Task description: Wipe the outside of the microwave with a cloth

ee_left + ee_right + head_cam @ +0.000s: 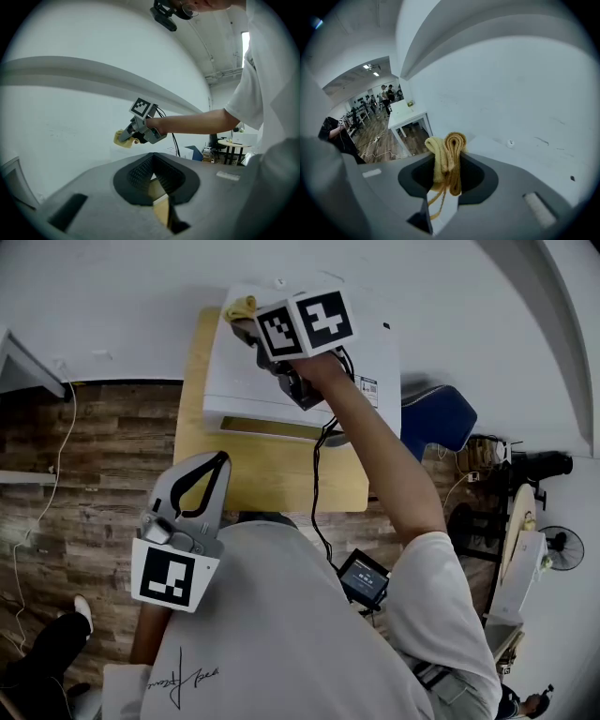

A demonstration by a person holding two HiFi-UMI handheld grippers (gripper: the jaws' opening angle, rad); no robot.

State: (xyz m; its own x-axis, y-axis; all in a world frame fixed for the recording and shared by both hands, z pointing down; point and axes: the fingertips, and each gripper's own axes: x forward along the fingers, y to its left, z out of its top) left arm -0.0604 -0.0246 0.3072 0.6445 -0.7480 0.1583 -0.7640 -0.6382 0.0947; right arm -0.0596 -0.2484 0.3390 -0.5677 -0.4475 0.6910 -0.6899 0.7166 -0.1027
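Wood-plank flooring [84,456] lies under a pale wooden table [272,474] pushed up to a white wall [112,296]. Nearest the person's chest, the left gripper [221,459] hangs idle over the table's near left edge. Its jaws are drawn together with nothing between them, and its own view shows only a sliver of tabletop past the pads. Farther out, a white microwave [234,381] sits on the table with its back toward the wall. The right arm reaches across its top, and the right gripper [242,324] is at the rear left corner. Its jaws are clamped on a yellow cloth [447,159], which is folded into a thick bunch that bulges just past the tips, with loose threads trailing back between them. The cloth is over that corner of the casing, close to the wall, but no view settles whether it is pressing on the surface or hovering just above it. The step in hand looks like wiping the top. To do it well, the bunched end should lead and sit firmly on the casing, so the hard jaw tips never scrape the paint. Strokes are best drawn from the wall toward the door in overlapping passes, with the grip kept tight so the cloth does not slip out.
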